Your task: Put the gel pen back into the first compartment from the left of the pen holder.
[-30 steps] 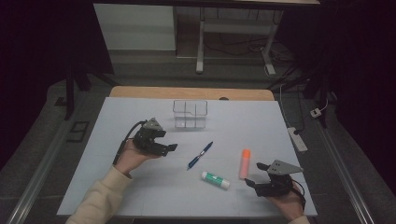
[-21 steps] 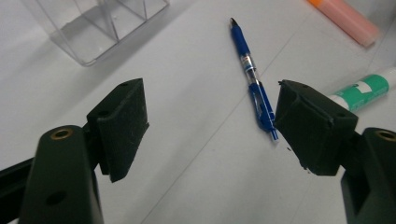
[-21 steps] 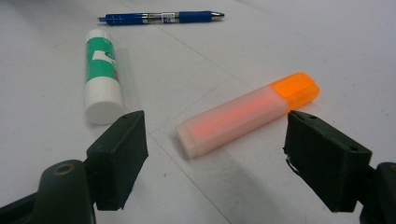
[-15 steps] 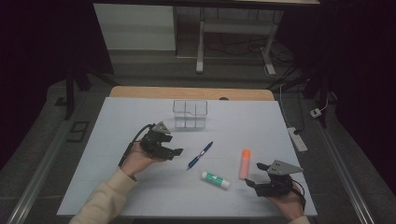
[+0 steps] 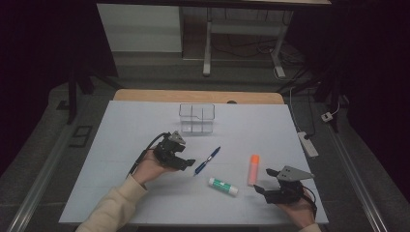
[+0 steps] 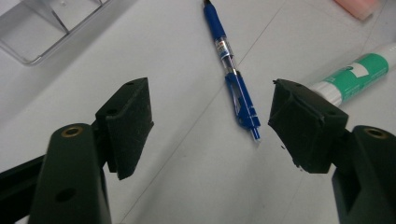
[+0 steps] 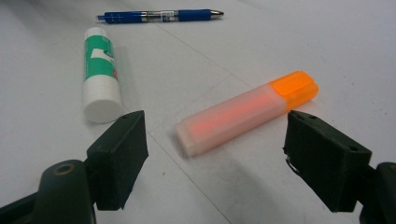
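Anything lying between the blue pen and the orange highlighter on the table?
Yes: the glue stick lies between and slightly nearer the person than the pen and the highlighter, touching neither. The high view shows it.

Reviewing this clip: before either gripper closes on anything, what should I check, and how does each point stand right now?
1. Left gripper open, nothing held: ok.
2. Blue pen lying free ahead of its jaws, not yet between them: ok.
3. Right gripper open, nothing held: ok.
4. Orange highlighter flat on the table, just beyond its jaws: ok.
5. Glue stick apart from pen and highlighter: ok.
6. Clear divided box empty: cannot tell.
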Motion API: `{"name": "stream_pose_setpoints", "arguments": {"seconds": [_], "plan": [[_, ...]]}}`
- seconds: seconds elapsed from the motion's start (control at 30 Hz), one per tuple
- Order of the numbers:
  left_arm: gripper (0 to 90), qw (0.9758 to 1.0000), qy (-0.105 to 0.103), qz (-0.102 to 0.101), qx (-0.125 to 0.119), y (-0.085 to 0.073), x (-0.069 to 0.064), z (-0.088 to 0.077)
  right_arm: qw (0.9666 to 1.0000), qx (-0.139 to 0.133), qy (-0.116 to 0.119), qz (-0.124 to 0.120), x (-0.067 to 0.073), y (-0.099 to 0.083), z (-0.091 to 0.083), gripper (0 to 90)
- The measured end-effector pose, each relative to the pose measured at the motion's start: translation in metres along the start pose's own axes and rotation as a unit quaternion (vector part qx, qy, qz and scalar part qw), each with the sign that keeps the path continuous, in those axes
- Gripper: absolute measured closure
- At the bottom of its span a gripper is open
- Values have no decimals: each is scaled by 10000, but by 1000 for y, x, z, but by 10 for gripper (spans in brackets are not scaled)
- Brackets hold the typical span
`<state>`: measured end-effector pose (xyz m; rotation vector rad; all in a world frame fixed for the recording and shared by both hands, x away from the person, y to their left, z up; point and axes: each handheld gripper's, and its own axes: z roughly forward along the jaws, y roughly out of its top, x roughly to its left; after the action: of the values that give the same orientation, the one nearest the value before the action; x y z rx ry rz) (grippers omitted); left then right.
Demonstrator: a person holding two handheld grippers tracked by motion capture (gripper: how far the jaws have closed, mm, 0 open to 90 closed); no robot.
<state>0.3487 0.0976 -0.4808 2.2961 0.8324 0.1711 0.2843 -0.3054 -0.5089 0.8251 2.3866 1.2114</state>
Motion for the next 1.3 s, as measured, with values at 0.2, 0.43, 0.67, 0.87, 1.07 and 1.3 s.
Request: {"name": "stream_pose_setpoints", "arguments": {"seconds": [0.2, 0.43, 0.67, 0.87, 1.07, 1.3], "plan": [[311, 10000, -28, -6, 25, 5, -4, 6, 10000, 0, -3, 3, 0, 0, 0, 210], [327, 9999, -96, 4, 82, 18, -12, 23, 10000, -17, -45, 0, 1, 1, -2, 210], [338, 9997, -142, 52, 216, 28, -19, 44, 10000, -13, -48, -16, 1, 1, -2, 210], [357, 9996, -116, 23, 261, 33, -20, 59, 10000, -4, -52, -15, 1, 1, -1, 210], [394, 9997, -42, -39, 256, 39, -18, 70, 10000, 13, -42, -13, 0, 0, 0, 210], [455, 9994, 178, -57, 277, 48, -15, 80, 10000, -22, -11, 22, -1, 0, -1, 210]]}}
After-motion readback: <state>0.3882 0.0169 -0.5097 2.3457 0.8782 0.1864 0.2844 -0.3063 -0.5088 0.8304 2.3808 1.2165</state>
